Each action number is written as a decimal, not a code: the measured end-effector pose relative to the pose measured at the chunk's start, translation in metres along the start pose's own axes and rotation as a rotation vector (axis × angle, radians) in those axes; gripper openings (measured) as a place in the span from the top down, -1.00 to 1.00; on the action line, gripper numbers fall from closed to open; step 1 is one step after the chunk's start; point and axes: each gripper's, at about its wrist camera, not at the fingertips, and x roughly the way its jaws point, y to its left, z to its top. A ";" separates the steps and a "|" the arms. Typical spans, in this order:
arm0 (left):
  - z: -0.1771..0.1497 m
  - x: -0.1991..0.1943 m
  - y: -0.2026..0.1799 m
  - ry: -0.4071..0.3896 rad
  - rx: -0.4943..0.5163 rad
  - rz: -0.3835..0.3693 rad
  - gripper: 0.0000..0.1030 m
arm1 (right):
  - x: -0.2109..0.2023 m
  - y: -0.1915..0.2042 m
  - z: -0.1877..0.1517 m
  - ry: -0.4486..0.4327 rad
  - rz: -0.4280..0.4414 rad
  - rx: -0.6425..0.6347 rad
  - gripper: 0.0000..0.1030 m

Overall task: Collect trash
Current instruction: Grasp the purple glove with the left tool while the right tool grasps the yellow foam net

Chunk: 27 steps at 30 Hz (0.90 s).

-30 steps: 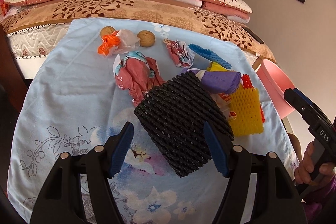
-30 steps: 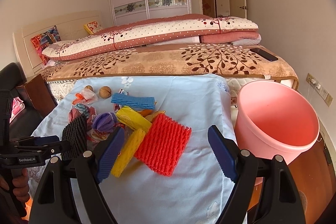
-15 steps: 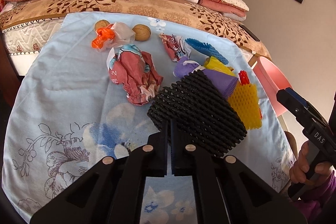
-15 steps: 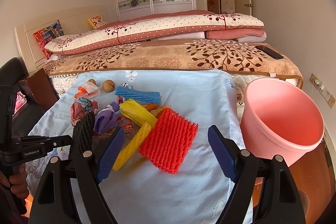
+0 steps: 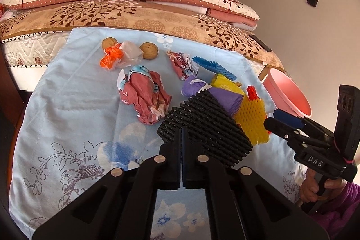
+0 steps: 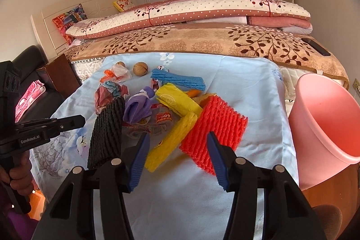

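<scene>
Since the earlier frame, left hand-held gripper [image 5: 181, 138] clamped black net [image 5: 209, 127]; right hand-held gripper [image 6: 178, 155] has been narrowing, ungripped, over red net [image 6: 213, 127]. Bin [image 6: 326, 127] beside bed edge, empty.

My left gripper [image 5: 181, 143] is matte black plastic with round silver rivets on its linkages; seen from the right camera, its side reads "GenRobot.AI". My right gripper [image 6: 177, 156] has ribbed blue pads [image 6: 139, 161] on black arms and "DAS" on its body. I see a purple sleeve [image 5: 342, 206].
</scene>
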 end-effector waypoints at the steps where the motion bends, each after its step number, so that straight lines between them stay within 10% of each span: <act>1: 0.002 -0.001 0.000 0.000 -0.007 -0.006 1.00 | 0.003 0.002 0.000 0.012 0.006 -0.003 0.06; 9: 0.014 -0.004 -0.006 -0.003 -0.015 -0.017 0.98 | 0.023 0.006 -0.001 0.086 0.028 -0.012 0.56; 11: 0.016 -0.002 -0.009 0.001 -0.016 -0.020 0.69 | 0.024 0.004 -0.001 0.091 0.036 -0.005 0.81; 14: 0.019 -0.001 -0.015 -0.004 -0.011 -0.028 0.44 | 0.019 0.000 0.000 0.076 0.053 0.013 0.83; 27: 0.031 0.028 -0.079 -0.013 0.181 0.033 0.42 | -0.027 -0.026 0.015 -0.031 0.083 0.087 0.83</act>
